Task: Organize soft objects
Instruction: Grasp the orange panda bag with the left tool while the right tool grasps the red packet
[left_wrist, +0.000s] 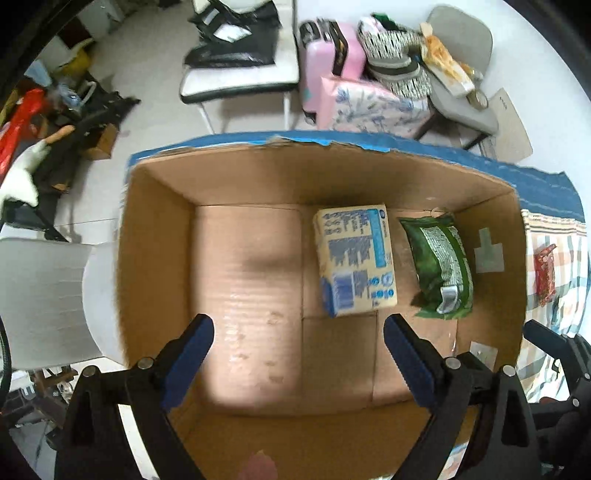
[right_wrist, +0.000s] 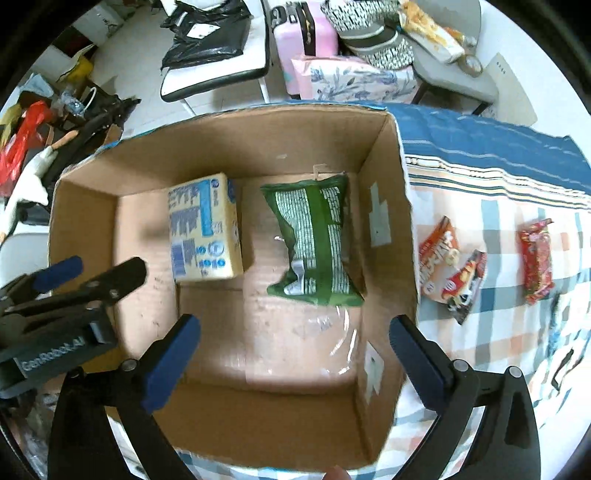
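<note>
An open cardboard box (left_wrist: 155, 236) (right_wrist: 391, 173) stands on a checked cloth. Inside lie a yellow-and-blue soft pack (left_wrist: 354, 260) (right_wrist: 203, 229) and a green snack bag (left_wrist: 441, 266) (right_wrist: 316, 243), side by side. My left gripper (left_wrist: 297, 354) is open and empty above the box's near half; it also shows in the right wrist view (right_wrist: 92, 269) at the left. My right gripper (right_wrist: 295, 350) is open and empty above the box, near its right wall. On the cloth right of the box lie an orange snack packet (right_wrist: 437, 258), a red-and-black packet (right_wrist: 467, 284) and a red packet (right_wrist: 537, 258) (left_wrist: 546, 273).
The checked and blue-striped cloth (right_wrist: 498, 184) covers the table right of the box. Behind stand a white chair with black bags (left_wrist: 236, 55), a pink suitcase (left_wrist: 328, 55), a floral pillow (left_wrist: 369, 107) and a grey chair with clutter (left_wrist: 461, 74). Floor clutter lies at the left (left_wrist: 48, 122).
</note>
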